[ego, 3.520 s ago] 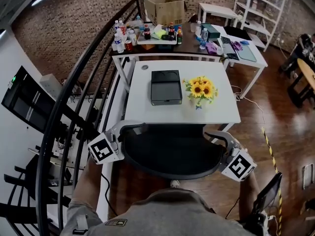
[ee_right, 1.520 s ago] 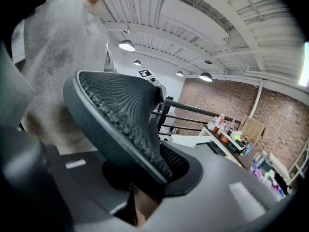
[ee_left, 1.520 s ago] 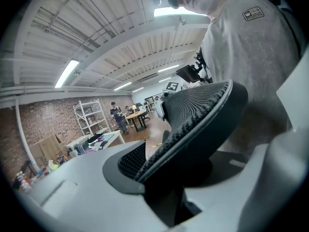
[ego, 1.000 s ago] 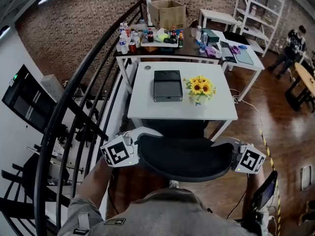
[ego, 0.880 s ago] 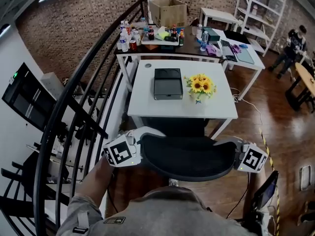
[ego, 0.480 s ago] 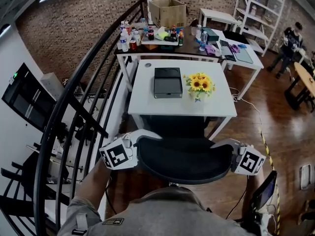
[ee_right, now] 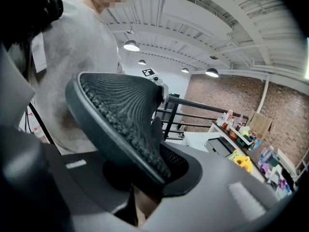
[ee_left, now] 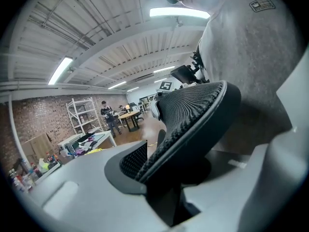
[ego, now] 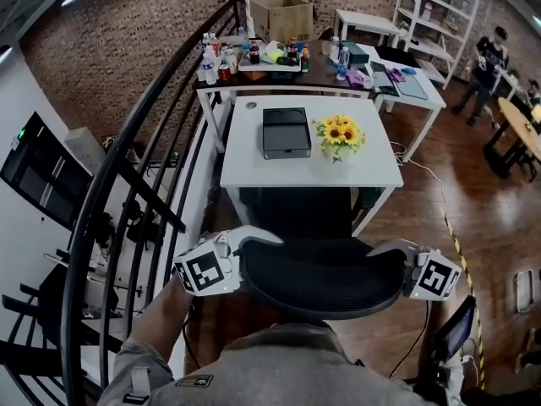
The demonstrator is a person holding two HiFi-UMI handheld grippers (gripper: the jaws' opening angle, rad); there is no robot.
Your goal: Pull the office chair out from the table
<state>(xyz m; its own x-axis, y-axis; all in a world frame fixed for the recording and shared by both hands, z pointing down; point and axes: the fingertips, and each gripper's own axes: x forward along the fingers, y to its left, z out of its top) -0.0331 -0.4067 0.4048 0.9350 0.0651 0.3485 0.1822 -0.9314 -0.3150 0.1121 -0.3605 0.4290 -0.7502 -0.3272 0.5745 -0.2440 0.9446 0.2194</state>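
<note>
The office chair [ego: 321,276] stands at the near side of the white table [ego: 254,169], with its curved black mesh backrest toward the person. The dark seat reaches up to the near edge of the table – how much of it lies under the top, I cannot tell. The backrest itself is apart from the table.

The 2 grippers hold the backrest at its 2 ends. The left gripper [ego: 247,245] is on the left edge. In the left gripper view the mesh rim stands between its jaws, and they are narrow and pressed on it. The right gripper [ego: 387,254] is on the right edge. The right gripper view shows the same there – the jaws are narrow and closed on the rim of the backrest.

On the table a black box [ego: 283,132] lies beside a bunch of sunflowers [ego: 338,134]. A black stair railing [ego: 127,184] runs along the left of the table.
</note>
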